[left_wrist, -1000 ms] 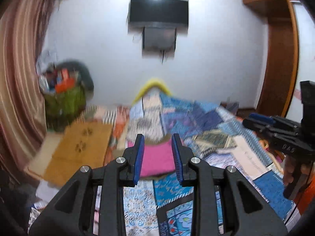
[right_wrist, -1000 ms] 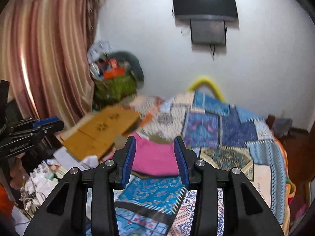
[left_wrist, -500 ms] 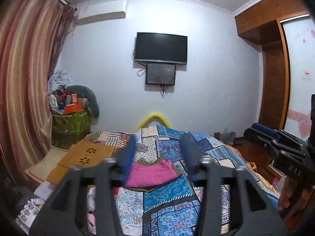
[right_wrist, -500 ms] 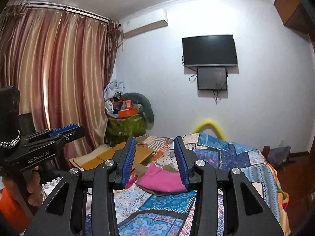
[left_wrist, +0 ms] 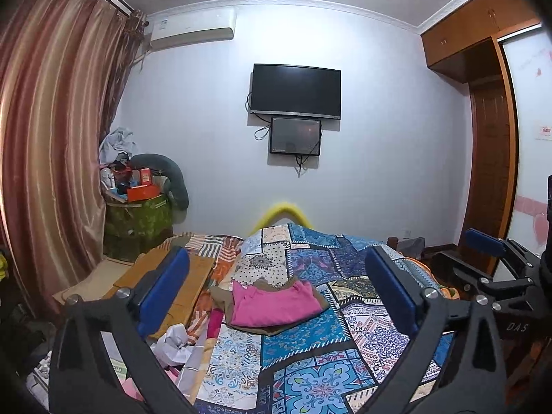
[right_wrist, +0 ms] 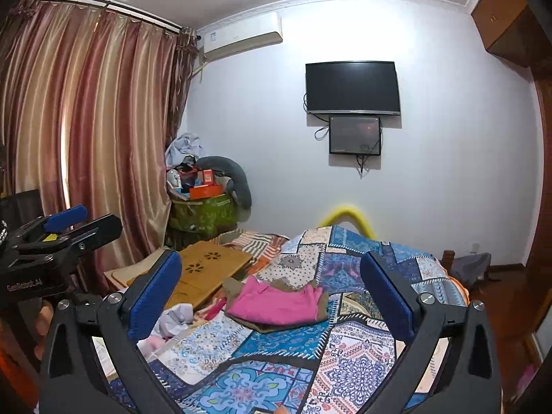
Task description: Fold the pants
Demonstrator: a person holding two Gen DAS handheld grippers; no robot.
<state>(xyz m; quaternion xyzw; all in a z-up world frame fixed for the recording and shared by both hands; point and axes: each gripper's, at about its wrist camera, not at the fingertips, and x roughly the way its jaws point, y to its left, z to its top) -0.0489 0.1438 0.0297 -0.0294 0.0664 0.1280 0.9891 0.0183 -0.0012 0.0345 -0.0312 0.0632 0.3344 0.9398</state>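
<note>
Folded pink pants point(left_wrist: 272, 303) lie on a folded brown garment point(left_wrist: 303, 322) in the middle of the patchwork bed cover point(left_wrist: 310, 372); they also show in the right wrist view point(right_wrist: 276, 305). My left gripper point(left_wrist: 276, 293) is open wide and empty, held above the near end of the bed, well back from the pants. My right gripper point(right_wrist: 272, 293) is open wide and empty, also back from the pants. The right gripper shows at the right of the left wrist view point(left_wrist: 490, 255), and the left gripper at the left of the right wrist view point(right_wrist: 65, 224).
A wooden lap board point(right_wrist: 207, 269) lies at the bed's left side, with crumpled white cloth point(left_wrist: 176, 341) nearer. A green box full of clutter point(left_wrist: 138, 214) stands by the curtain point(left_wrist: 51, 158). A television point(left_wrist: 295, 91) hangs on the far wall. A wooden wardrobe point(left_wrist: 490, 158) stands at the right.
Both grippers have pulled back and up from the pants and opened from narrow to wide. The pink pants stay folded on the bed.
</note>
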